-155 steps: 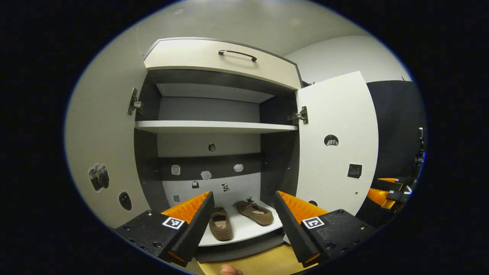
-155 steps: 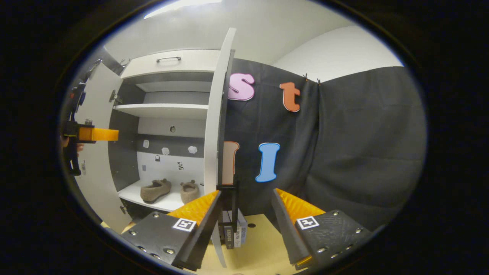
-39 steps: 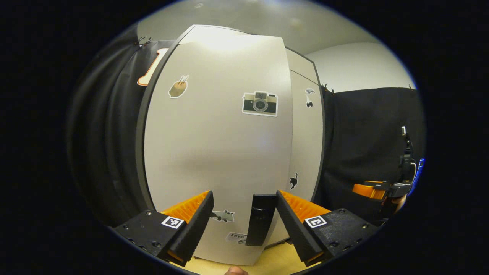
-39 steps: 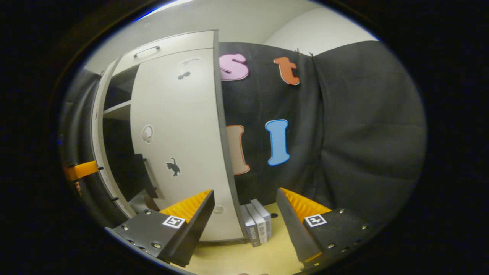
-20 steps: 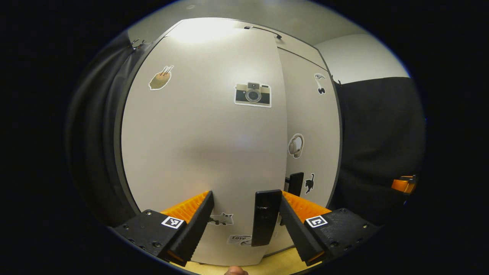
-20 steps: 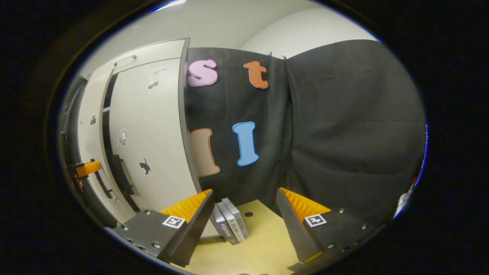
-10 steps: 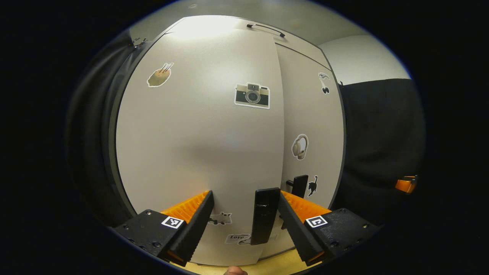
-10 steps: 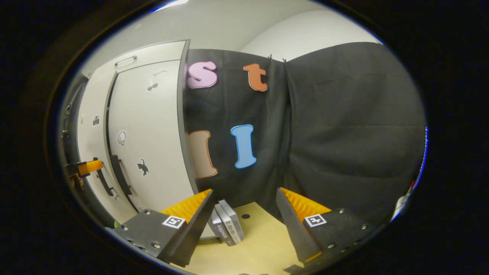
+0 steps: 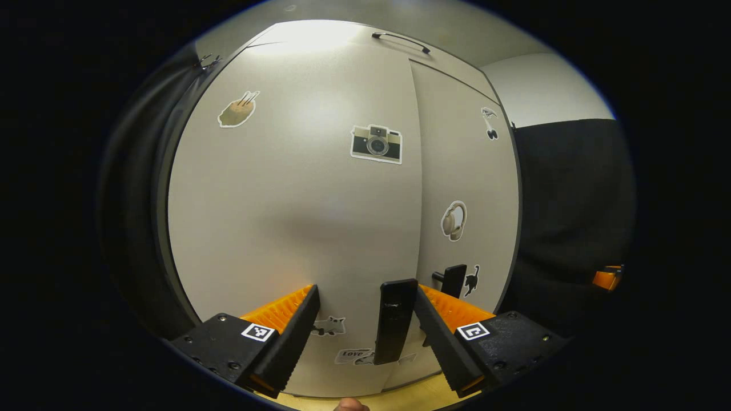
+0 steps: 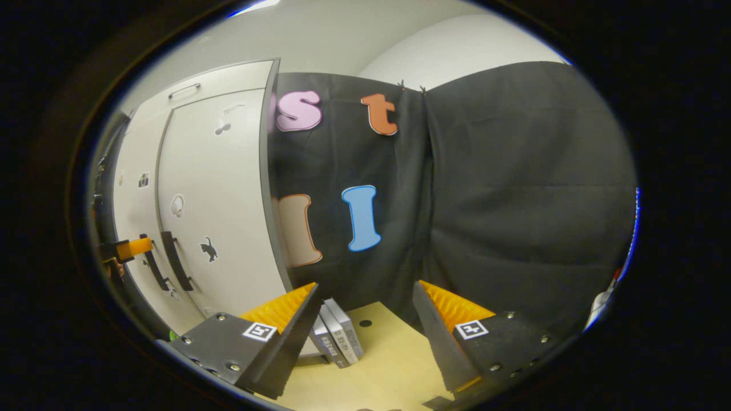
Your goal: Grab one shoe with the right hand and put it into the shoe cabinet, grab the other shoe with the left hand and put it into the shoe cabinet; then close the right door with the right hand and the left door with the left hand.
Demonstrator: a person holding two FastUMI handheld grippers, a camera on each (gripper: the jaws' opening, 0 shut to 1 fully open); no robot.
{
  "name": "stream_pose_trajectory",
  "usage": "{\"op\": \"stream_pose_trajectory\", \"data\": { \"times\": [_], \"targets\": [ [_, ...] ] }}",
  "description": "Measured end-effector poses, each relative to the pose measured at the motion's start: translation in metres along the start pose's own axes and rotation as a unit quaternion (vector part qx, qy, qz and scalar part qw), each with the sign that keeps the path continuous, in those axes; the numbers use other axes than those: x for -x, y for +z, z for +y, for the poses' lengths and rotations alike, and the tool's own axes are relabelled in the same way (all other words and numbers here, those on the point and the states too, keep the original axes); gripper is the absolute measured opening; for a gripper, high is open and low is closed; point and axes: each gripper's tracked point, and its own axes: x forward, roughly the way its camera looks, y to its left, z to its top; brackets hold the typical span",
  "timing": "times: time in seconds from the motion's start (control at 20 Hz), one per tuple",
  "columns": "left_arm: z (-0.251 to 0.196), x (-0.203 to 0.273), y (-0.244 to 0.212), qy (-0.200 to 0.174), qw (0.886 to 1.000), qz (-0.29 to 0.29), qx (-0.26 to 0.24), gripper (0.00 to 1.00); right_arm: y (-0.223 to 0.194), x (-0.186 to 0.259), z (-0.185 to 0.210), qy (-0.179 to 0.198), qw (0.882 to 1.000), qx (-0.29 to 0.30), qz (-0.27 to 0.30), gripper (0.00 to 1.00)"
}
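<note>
Shoe cabinet is standing shut, both doors lying flush, filling the centre of the left gripper view. Left gripper is sitting spread wide at 6 o'clock, empty, its fingers flanking the left door's handle without pinching it. In the right gripper view, the right gripper is also gaping open and empty above the worktop, with grey books leaning beside the cabinet at 7 o'clock.
</note>
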Motion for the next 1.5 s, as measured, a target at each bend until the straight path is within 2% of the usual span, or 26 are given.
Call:
{"op": "stream_pose_trajectory", "data": {
  "times": [0.55, 1.05, 1.3, 1.5],
  "targets": [
    [0.002, -0.005, 0.0, 0.007, 1.0, 0.001, -0.001, 1.0, -0.007, -0.014, 0.009, 0.01, 1.0, 0.001, 0.006, 0.98],
    [-0.001, 0.001, 0.007, 0.004, 1.0, 0.001, -0.003, 1.0, -0.008, -0.021, 0.033, 0.038, 0.999, 0.001, 0.007, 0.98],
    [-0.01, 0.03, 0.041, 0.0, 1.0, -0.027, -0.012, 1.0, 0.016, -0.016, 0.053, 0.06, 0.998, -0.006, -0.008, 0.98],
    [-0.002, 0.069, 0.08, 0.021, 0.998, -0.048, -0.018, 0.99, 0.056, 0.001, 0.084, 0.09, 0.995, -0.005, -0.042, 0.98]
  ]
}}
